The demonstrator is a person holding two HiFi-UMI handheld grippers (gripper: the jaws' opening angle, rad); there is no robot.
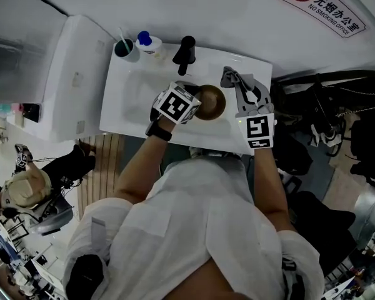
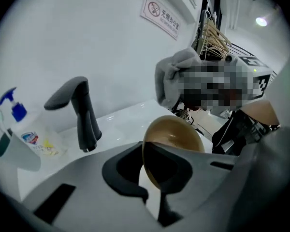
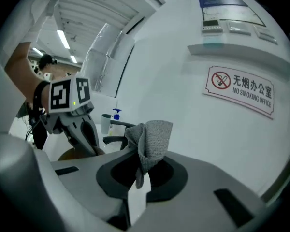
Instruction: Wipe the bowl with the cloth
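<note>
A brown bowl (image 1: 212,102) hangs tilted over the white sink (image 1: 134,89). My left gripper (image 1: 195,107) is shut on its rim; in the left gripper view the bowl (image 2: 176,134) stands on edge between the jaws of that gripper (image 2: 152,180). My right gripper (image 1: 237,86) is to the right of the bowl, shut on a crumpled grey cloth (image 1: 230,77). In the right gripper view the cloth (image 3: 152,137) bunches upward out of the shut gripper (image 3: 140,178). The cloth (image 2: 174,74) hangs just beyond the bowl, apart from it.
A black faucet (image 1: 184,54) stands at the back of the sink, with a cup (image 1: 126,47) and a blue-capped soap bottle (image 1: 149,41) to its left. A no-smoking sign (image 1: 322,6) is on the wall. Dark clutter (image 1: 325,117) lies right of the sink.
</note>
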